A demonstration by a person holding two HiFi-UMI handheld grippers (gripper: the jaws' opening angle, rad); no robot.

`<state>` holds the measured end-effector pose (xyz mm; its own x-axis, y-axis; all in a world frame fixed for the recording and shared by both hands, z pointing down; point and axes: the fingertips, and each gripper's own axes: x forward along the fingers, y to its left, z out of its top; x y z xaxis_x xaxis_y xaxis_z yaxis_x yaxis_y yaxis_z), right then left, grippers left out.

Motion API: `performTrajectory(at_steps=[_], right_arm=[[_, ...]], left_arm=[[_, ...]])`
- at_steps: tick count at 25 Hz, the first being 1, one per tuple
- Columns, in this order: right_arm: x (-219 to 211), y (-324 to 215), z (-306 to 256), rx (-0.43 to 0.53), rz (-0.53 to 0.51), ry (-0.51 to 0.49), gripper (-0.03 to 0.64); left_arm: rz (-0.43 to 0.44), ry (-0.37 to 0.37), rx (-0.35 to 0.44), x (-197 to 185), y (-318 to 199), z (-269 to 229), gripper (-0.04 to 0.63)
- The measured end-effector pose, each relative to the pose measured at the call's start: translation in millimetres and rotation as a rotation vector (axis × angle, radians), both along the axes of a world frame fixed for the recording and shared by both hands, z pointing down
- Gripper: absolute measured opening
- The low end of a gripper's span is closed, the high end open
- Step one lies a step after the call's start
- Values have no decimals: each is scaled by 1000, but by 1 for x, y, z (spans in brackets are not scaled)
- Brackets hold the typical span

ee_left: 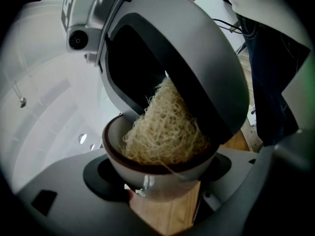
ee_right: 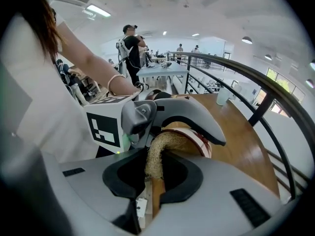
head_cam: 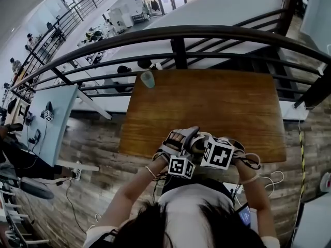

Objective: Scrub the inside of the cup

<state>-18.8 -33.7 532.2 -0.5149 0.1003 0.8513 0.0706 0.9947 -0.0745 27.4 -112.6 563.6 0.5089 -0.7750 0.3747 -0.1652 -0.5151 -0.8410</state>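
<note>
A white cup (ee_left: 147, 167) with a dark brown rim sits between the jaws of my left gripper (ee_left: 162, 182), which is shut on it. A wad of pale straw-like loofah scrubber (ee_left: 165, 127) fills the cup's mouth. My right gripper (ee_right: 152, 177) is shut on that loofah scrubber (ee_right: 156, 154) and points steeply down into the cup (ee_right: 203, 142). In the left gripper view the right gripper's grey body (ee_left: 197, 77) hangs over the cup. In the head view both grippers, left gripper (head_cam: 178, 141) and right gripper (head_cam: 209, 148), meet over the table's near edge.
The wooden table (head_cam: 217, 102) stretches ahead, with a pale green cup (head_cam: 147, 79) at its far left corner. A dark metal railing (head_cam: 207, 34) runs behind and beside it. People stand at desks far behind in the right gripper view.
</note>
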Motion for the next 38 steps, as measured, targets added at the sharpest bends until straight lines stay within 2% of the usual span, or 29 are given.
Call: performTrajectory(at_steps=[4, 8, 14, 19, 28, 38], right_arm=[[-1, -8, -3, -51, 72, -68, 83], [-3, -9, -9, -115, 138, -145, 83], [-8, -18, -20, -241, 266, -302, 83], [-1, -22, -29, -356, 370, -439, 83], [6, -34, -41, -487, 497, -617, 83], [13, -43, -53, -676, 653, -828, 83]], left_arm=[[0, 2, 24, -1, -4, -7, 411], [-44, 29, -5, -3, -2, -12, 411], [-77, 56, 16, -7, -8, -21, 411], [-75, 58, 30, 0, -9, -24, 411], [-90, 80, 51, 6, -14, -30, 411], [-97, 91, 74, 8, -14, -35, 411]])
